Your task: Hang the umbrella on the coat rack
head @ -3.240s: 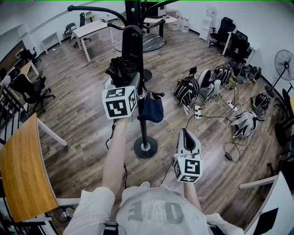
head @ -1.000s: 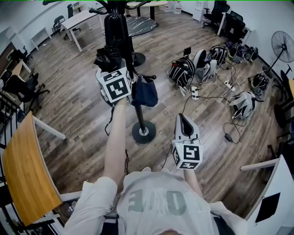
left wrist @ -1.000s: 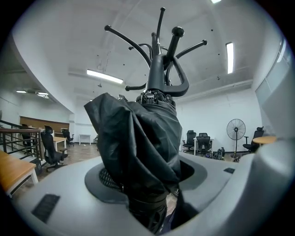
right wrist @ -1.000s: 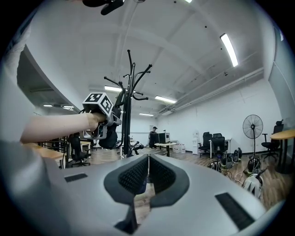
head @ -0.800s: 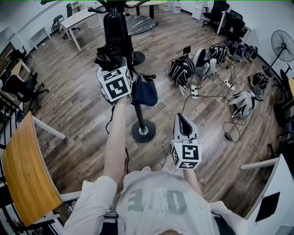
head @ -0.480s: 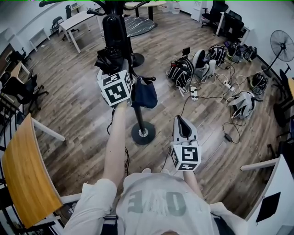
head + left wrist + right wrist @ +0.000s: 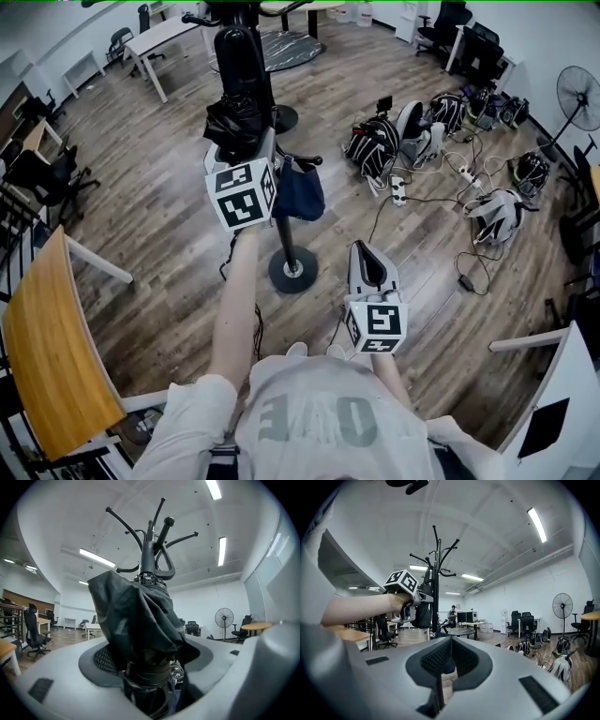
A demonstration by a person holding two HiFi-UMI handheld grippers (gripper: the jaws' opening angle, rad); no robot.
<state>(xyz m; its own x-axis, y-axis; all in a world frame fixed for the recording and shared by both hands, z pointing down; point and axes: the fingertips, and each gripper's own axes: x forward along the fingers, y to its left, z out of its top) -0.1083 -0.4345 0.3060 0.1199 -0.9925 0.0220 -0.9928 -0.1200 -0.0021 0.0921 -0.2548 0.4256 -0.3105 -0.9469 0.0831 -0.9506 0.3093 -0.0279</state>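
A folded black umbrella (image 7: 234, 120) stands upright against the black coat rack (image 7: 284, 234). In the left gripper view the umbrella (image 7: 140, 620) reaches up to the rack's hooks (image 7: 152, 550). My left gripper (image 7: 248, 145) is level at the umbrella's bunched fabric. Its jaws are opening, and the umbrella sits between them with a dark gap on one side. My right gripper (image 7: 368, 251) hangs lower, right of the rack's base, shut and empty. From the right gripper (image 7: 449, 641) I see the left gripper (image 7: 419, 595) beside the rack (image 7: 436, 573).
A dark blue bag (image 7: 300, 195) hangs on a low hook of the rack. Backpacks and cables (image 7: 403, 159) lie on the wood floor to the right, with a fan (image 7: 577, 94) beyond. A wooden table (image 7: 47, 347) is at my left, and a white desk (image 7: 159, 37) stands far back.
In the head view the left gripper has drifted slightly down and to the right, with the umbrella still between its jaws. The right gripper has barely moved.
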